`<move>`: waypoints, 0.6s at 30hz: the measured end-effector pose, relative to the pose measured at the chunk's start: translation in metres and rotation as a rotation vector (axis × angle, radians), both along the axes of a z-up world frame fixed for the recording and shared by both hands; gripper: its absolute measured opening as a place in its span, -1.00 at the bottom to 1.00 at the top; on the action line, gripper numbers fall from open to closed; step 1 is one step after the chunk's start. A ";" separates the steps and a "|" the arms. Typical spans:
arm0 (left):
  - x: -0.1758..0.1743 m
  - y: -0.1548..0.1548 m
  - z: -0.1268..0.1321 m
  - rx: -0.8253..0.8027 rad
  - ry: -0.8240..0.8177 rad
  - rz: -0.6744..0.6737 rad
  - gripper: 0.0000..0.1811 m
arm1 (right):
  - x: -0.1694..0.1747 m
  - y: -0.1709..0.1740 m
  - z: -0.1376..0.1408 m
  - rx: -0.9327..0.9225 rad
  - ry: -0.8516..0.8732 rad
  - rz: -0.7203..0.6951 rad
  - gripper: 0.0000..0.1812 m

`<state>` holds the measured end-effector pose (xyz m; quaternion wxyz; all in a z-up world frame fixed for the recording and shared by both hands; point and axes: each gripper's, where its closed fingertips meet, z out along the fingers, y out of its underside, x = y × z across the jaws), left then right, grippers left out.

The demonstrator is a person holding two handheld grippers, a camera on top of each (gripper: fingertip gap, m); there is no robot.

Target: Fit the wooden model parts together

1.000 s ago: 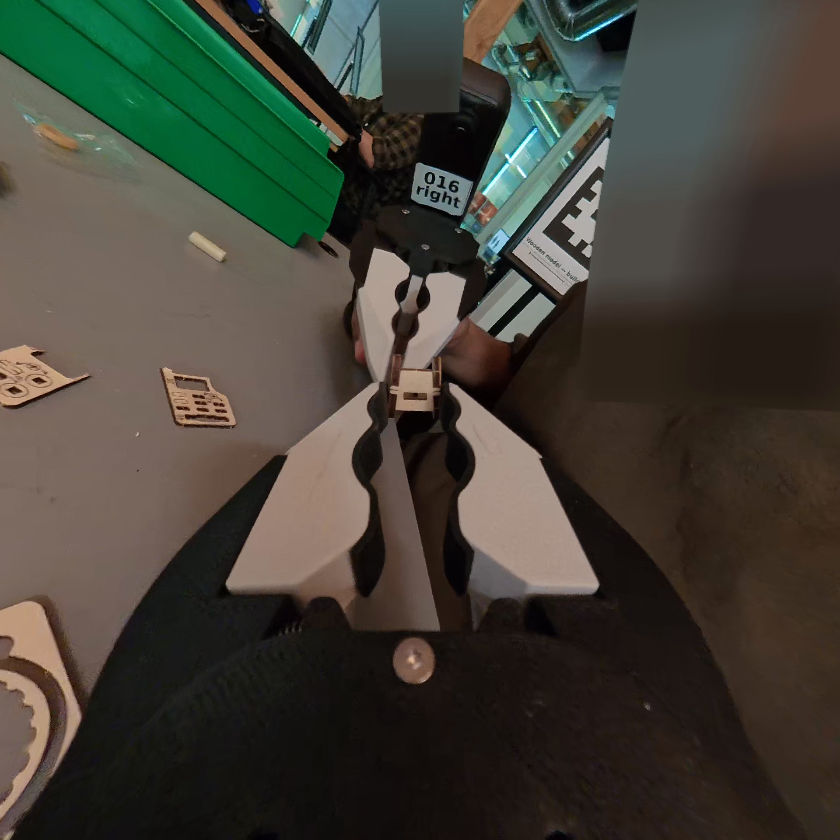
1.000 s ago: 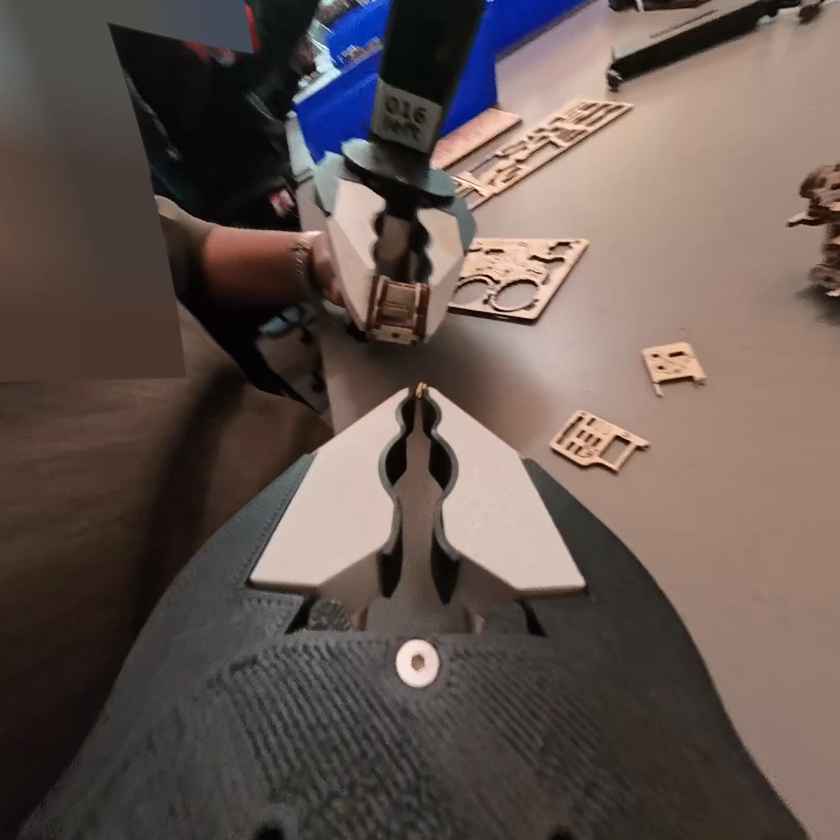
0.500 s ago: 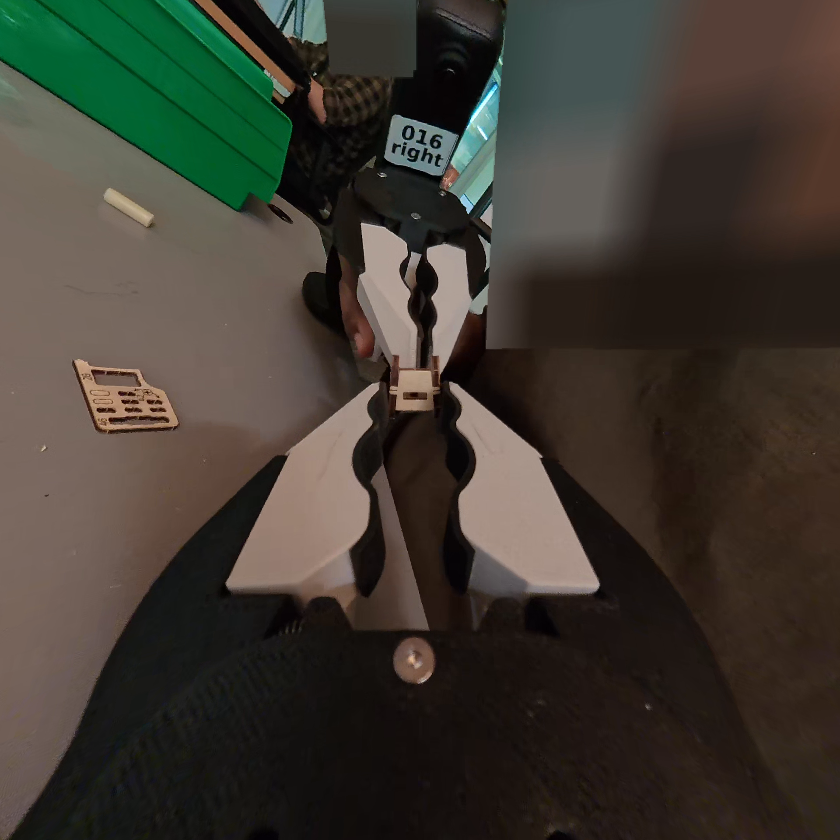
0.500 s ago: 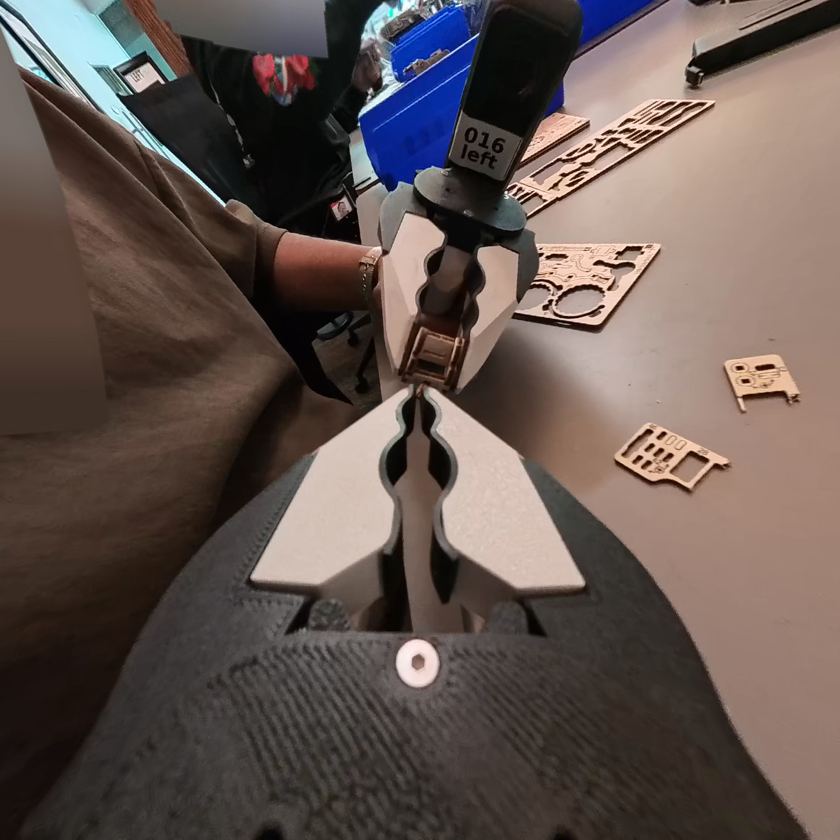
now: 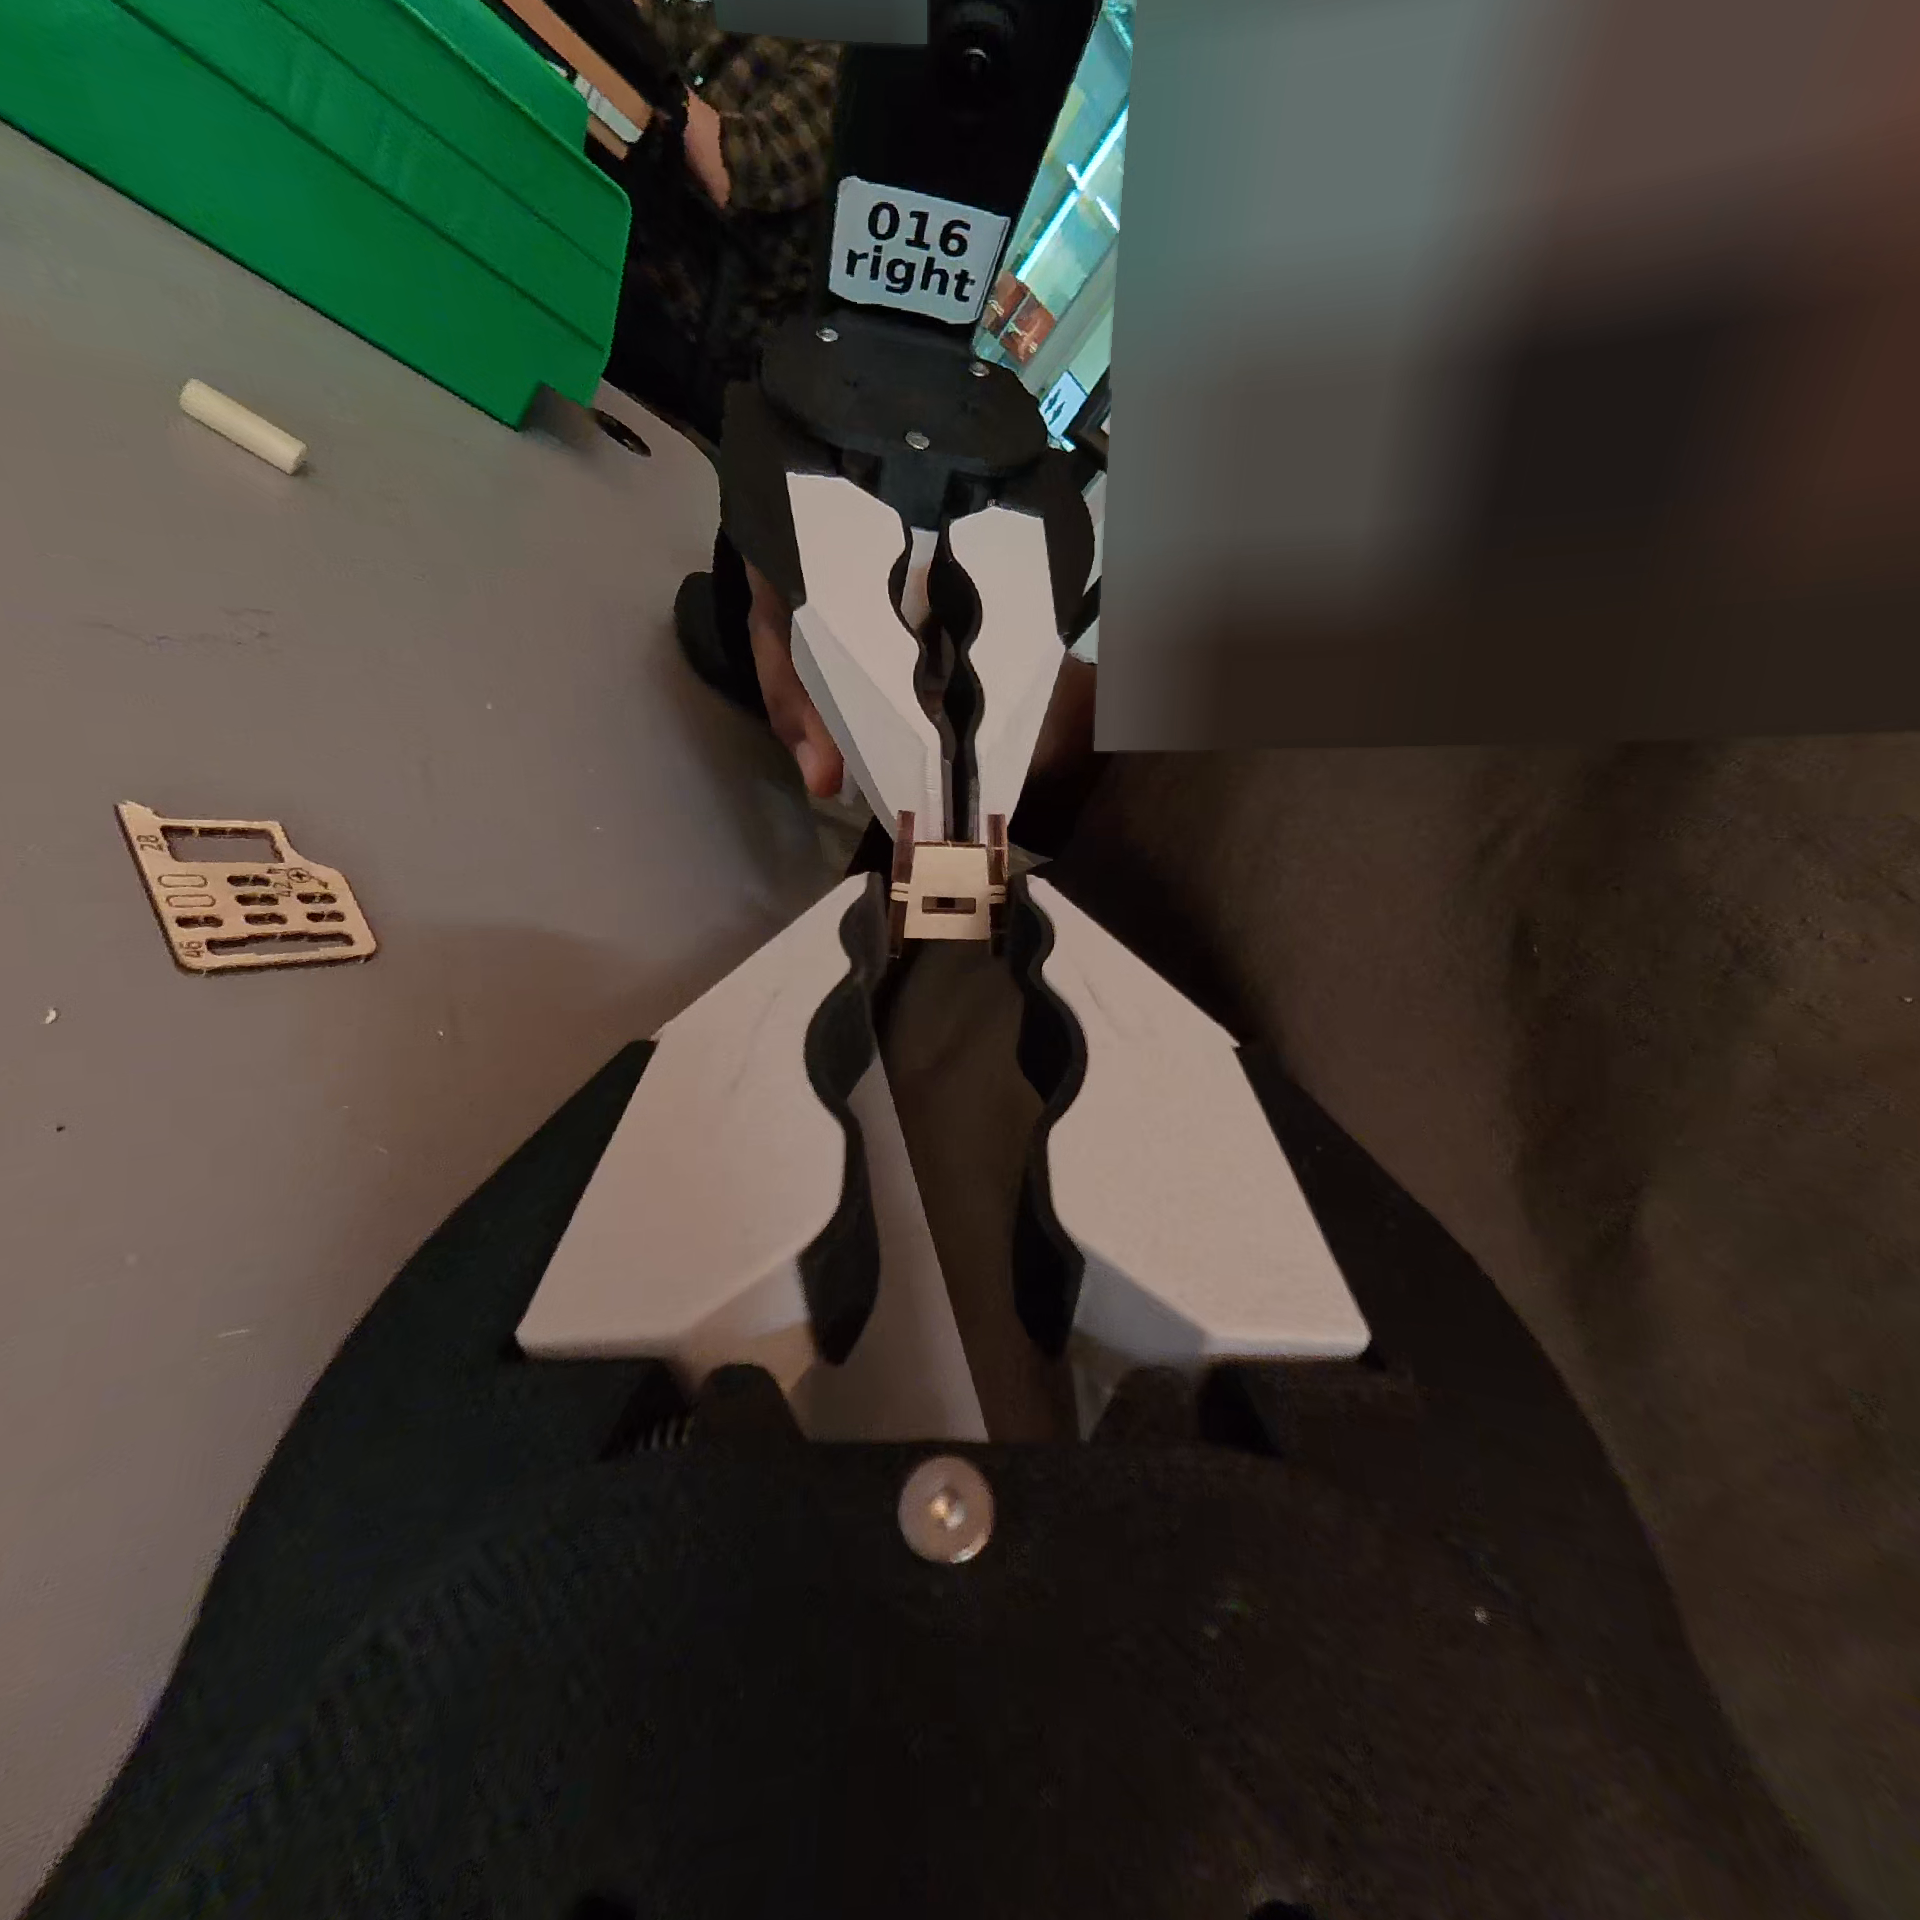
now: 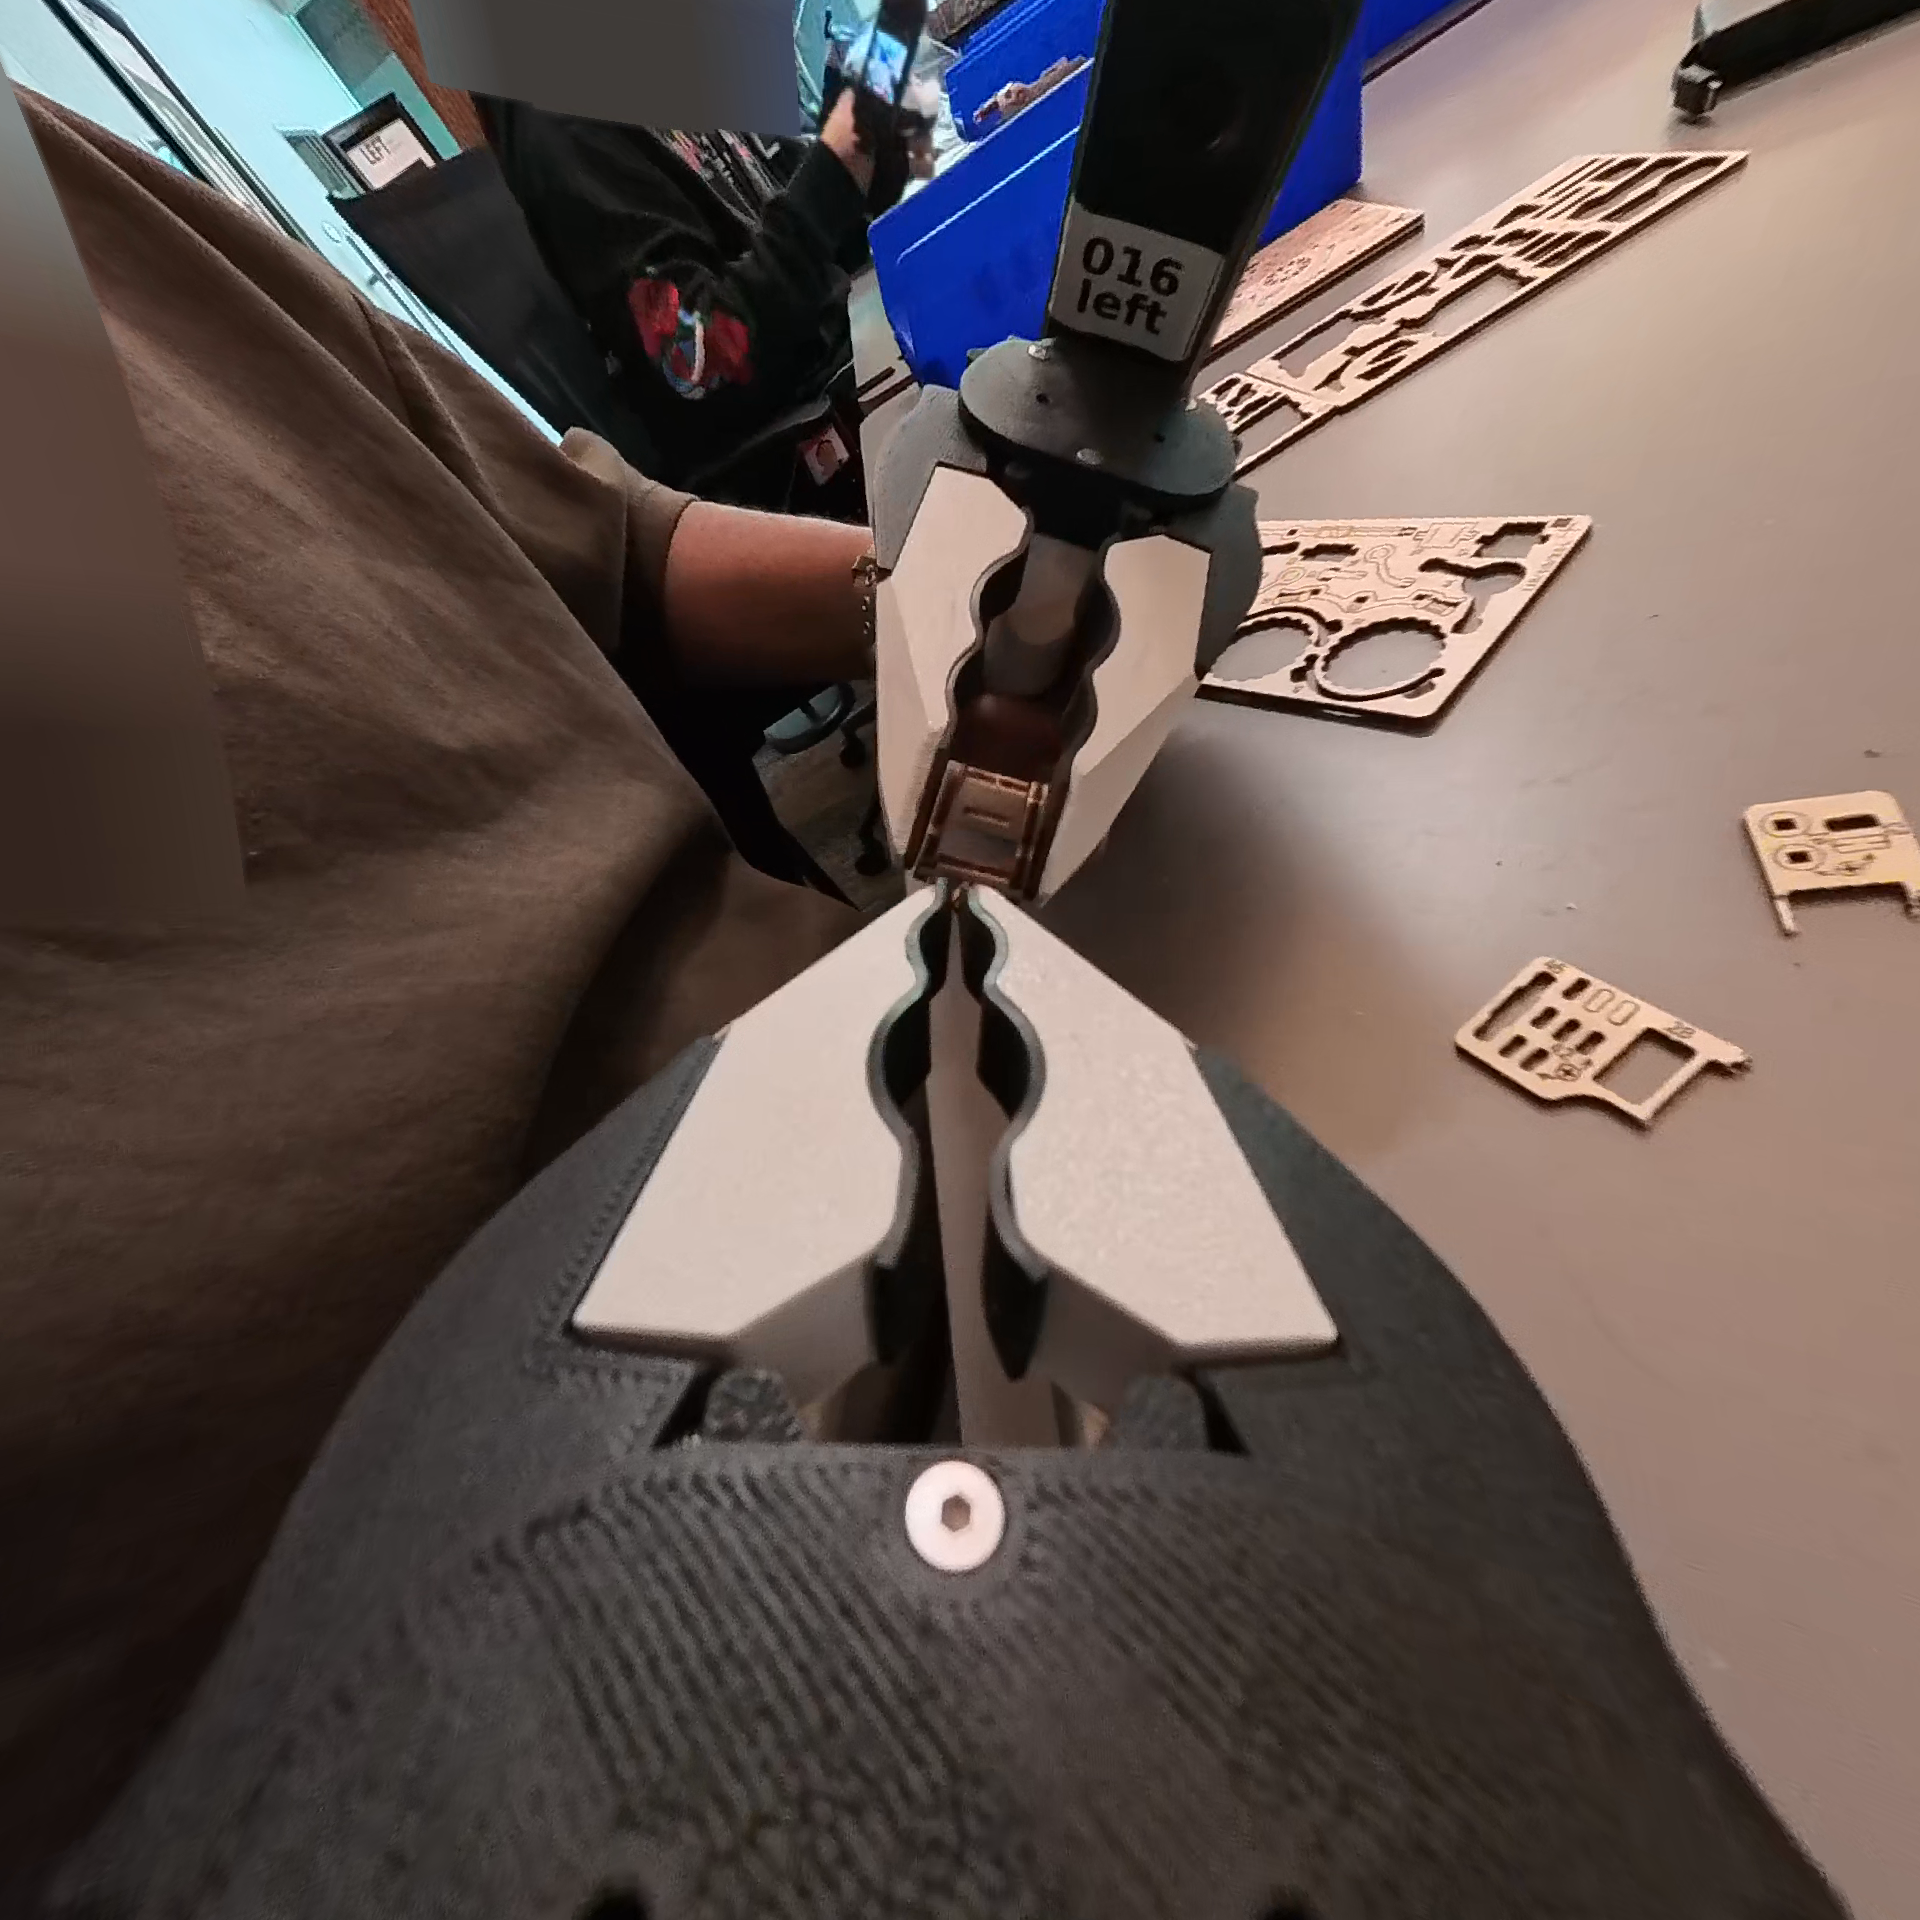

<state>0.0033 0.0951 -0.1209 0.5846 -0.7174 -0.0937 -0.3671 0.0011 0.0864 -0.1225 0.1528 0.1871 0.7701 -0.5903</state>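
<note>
Both grippers are held above the table's near edge, tip to tip. My left gripper point(image 5: 945, 906) is shut on a small box-like wooden assembly point(image 5: 943, 902), gripping it by its two sides. The assembly also shows in the right wrist view point(image 6: 982, 831), between the left gripper's fingers point(image 6: 1112, 748). My right gripper point(image 6: 956, 902) is shut on a thin wooden piece point(image 6: 953, 889), of which only a sliver shows at the tips. That sliver touches the assembly's near end. In the left wrist view the right gripper point(image 5: 951, 805) points straight at me, between the assembly's two upright tabs.
A small slotted wooden panel point(image 6: 1600, 1039), a second small panel point(image 6: 1834, 852), a sheet with round cutouts point(image 6: 1392, 623) and a long fret sheet point(image 6: 1486, 260) lie on the grey table. A blue bin point(image 6: 987, 239), a green bin point(image 5: 312, 177) and a white dowel point(image 5: 241, 426) lie farther off. My left and right fingertips are right by each other. The white dowel point(image 5: 241, 426) is about 25 cm from both grippers' fingertips.
The two grippers have come together: a second ago there was a gap between the right gripper's tip and the assembly, now they touch. Both stay shut.
</note>
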 end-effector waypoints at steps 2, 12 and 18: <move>0.002 0.000 0.001 0.007 -0.014 -0.013 -0.77 | 0.003 0.000 0.001 -0.013 0.000 0.019 -1.00; 0.010 0.001 0.012 0.062 -0.081 -0.050 -0.77 | 0.010 0.002 0.013 -0.118 -0.051 0.088 -1.00; 0.014 0.001 0.017 0.092 -0.110 -0.074 -0.77 | 0.014 0.002 0.018 -0.177 -0.104 0.123 -1.00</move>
